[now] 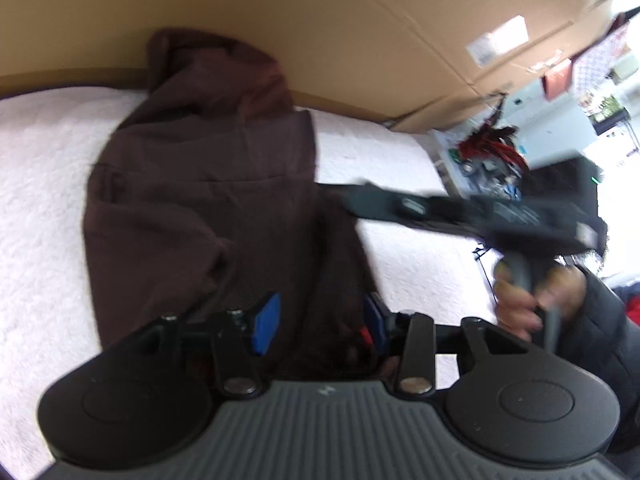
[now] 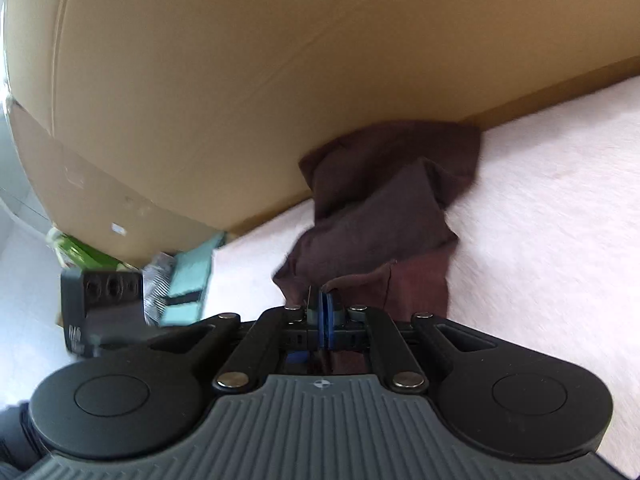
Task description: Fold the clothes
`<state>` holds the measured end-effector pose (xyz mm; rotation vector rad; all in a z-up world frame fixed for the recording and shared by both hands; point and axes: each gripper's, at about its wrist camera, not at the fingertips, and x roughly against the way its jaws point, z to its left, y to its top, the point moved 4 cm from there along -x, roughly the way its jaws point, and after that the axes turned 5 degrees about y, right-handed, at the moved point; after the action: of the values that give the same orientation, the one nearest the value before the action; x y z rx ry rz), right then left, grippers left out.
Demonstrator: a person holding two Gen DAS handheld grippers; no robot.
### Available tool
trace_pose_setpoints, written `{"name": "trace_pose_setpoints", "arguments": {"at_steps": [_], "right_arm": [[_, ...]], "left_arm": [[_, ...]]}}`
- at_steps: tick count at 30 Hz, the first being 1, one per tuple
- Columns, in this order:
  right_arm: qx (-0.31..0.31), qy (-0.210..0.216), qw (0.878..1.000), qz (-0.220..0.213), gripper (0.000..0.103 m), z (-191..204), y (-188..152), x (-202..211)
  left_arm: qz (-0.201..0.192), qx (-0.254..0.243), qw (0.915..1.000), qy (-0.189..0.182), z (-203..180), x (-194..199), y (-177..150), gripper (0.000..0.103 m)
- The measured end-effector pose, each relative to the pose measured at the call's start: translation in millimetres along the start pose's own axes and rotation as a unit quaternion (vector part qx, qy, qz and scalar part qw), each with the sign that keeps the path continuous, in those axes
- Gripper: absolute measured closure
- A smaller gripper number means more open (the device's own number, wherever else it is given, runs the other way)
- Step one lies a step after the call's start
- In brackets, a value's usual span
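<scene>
Brown garment [image 1: 192,184] lies half-folded on the white cover [image 1: 40,168]; left gripper [image 1: 320,320] gapes round its hem; right gripper [image 2: 325,312] pinched shut on fabric; final folds remain.

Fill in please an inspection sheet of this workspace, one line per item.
Surface: white fluffy blanket, bare around the cloth.
Job's things: dark brown fabric garment, partly folded, far end against the cardboard.
Clutter: teal flat object and red-black feathery thing at the edge.
Grippers: left gripper open, brown cloth between its blue pads; right gripper shut at the garment's near edge, grip unclear.
Cables: thin black cord near the hand.
Surroundings: large tan cardboard box behind.
</scene>
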<state>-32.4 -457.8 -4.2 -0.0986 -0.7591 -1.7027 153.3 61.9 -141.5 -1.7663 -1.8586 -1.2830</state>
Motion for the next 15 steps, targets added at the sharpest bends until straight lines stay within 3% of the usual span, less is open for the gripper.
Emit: {"name": "trace_pose_setpoints", "arguments": {"at_steps": [1, 5, 8, 11, 15], "right_arm": [[0.0, 0.0, 1.0, 0.005, 0.1, -4, 2, -7], [0.002, -0.04, 0.998, 0.054, 0.1, -27, 1, -43], [-0.014, -0.061, 0.996, 0.064, 0.1, -40, -3, -51], [-0.019, -0.062, 0.996, 0.056, 0.093, -35, -2, -38], [0.013, -0.046, 0.999, -0.013, 0.08, -11, 6, 1]], "left_arm": [[0.001, -0.004, 1.0, 0.001, -3, -4, 1, 0.044], [0.02, -0.004, 0.9994, 0.03, -3, -32, 6, 0.044], [0.029, 0.001, 0.9982, 0.053, 3, -49, 9, 0.042], [0.023, 0.007, 0.9986, 0.047, 7, -50, 15, 0.039], [0.016, 0.009, 0.9983, 0.055, 10, -43, 22, 0.041]]}}
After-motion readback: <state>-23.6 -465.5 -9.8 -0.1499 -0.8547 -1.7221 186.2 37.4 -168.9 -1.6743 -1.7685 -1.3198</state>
